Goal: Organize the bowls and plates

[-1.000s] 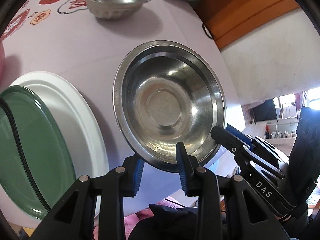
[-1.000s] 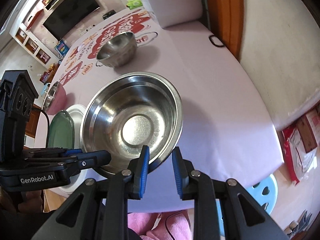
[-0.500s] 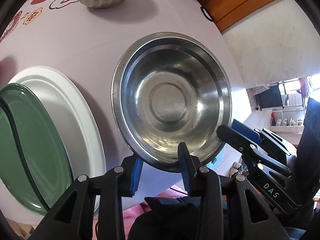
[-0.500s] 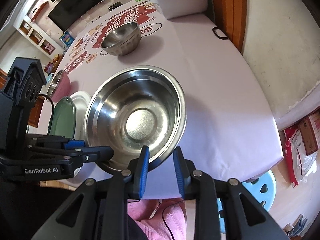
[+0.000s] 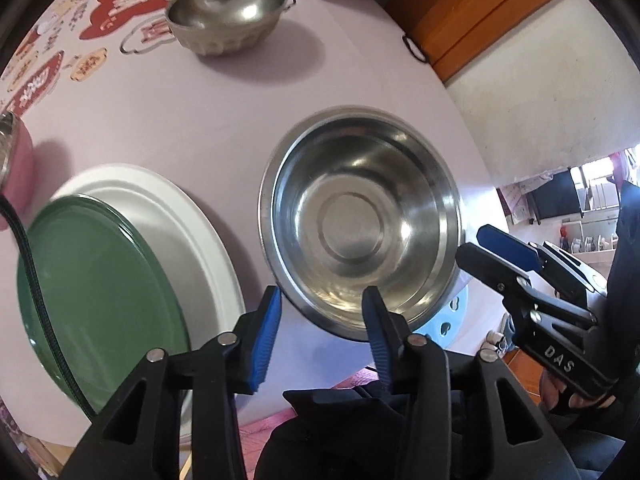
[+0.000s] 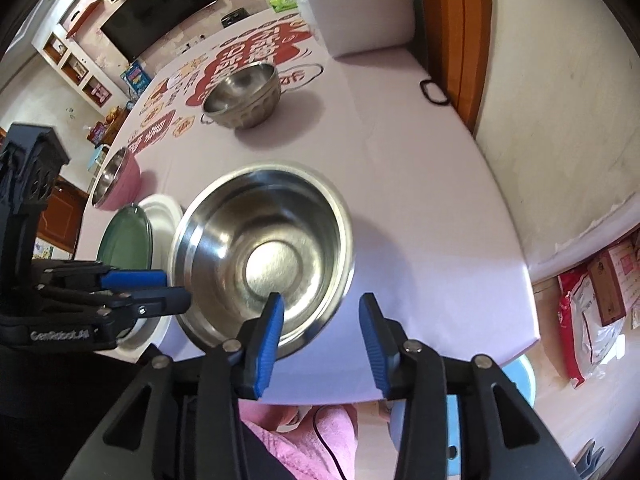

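A large steel bowl [image 5: 360,220] [image 6: 264,248] rests on the lilac table near its front edge. My left gripper [image 5: 322,316] straddles the bowl's near rim, jaws opening, with gaps between the blue pads and the metal. My right gripper [image 6: 320,316] straddles the rim further right the same way, one finger inside the bowl, jaws opening too. Each gripper shows in the other's view: the right gripper [image 5: 476,248], the left gripper [image 6: 160,292]. Left of the bowl a green plate [image 5: 100,300] [image 6: 124,240] lies on a white plate [image 5: 192,232] [image 6: 164,212].
A smaller two-handled steel bowl [image 5: 228,16] [image 6: 244,96] stands farther back. A pink bowl [image 6: 116,180] sits at the left edge. A black ring [image 6: 434,94] lies by the wooden frame. A white box [image 6: 360,4] is at the back. A blue stool [image 6: 516,368] stands below the table's edge.
Both grippers' jaws have spread apart and come off the large bowl's rim. The bowl, held close to both cameras before, now lies flat on the table.
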`<state>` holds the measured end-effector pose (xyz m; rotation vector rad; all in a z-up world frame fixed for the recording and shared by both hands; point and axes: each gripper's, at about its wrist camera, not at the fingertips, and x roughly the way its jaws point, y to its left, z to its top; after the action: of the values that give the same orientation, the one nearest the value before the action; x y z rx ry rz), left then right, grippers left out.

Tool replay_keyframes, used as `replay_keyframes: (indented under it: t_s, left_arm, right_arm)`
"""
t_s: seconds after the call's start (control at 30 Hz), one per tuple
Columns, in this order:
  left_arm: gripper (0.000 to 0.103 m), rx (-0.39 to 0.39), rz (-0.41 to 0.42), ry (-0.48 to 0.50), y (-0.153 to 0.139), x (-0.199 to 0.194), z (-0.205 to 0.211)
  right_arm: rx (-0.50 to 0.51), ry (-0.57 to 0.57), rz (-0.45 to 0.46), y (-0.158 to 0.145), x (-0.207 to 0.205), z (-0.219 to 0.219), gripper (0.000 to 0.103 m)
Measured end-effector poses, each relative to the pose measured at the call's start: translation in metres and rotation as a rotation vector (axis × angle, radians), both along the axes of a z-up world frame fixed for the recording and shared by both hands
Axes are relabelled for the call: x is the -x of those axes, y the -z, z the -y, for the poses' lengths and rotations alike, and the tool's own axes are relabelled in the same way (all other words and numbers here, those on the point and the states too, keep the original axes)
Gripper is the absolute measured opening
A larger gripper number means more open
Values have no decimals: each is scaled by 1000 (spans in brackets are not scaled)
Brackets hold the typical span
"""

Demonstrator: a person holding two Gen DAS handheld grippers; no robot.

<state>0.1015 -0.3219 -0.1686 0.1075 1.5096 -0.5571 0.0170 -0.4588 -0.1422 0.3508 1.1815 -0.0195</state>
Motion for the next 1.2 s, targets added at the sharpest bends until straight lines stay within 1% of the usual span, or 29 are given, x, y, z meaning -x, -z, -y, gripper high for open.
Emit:
replay_keyframes:
  t_s: [0.2, 0.5, 0.73, 0.8, 0.93, 1.13, 1.2]
  left_arm:
    - [47, 47, 79, 17, -26, -4, -9]
    - [47, 67, 183, 31, -53, -14, -37]
    - [50, 64, 230, 34, -72, -26, -83]
    - [52, 66, 241, 26, -75, -29, -99]
    - [53, 74, 259, 23, -83, -33, -126]
    - [53, 84, 280, 7, -88, -40, -169]
    - [54, 82, 281, 1, -89, -43, -184]
  right_arm:
    - [38, -13, 30, -12, -14, -7, 43]
    - [77, -33, 80, -29, -30, -47, 44]
    - [87, -17, 108, -39, -43, -90, 46]
    - [91, -16, 115, -42, -46, -103, 52]
    - [95, -19, 137, -47, -53, -130, 54]
    - [101, -27, 156, -50, -67, -173, 54]
    - [101, -27, 160, -49, -72, -186, 56]
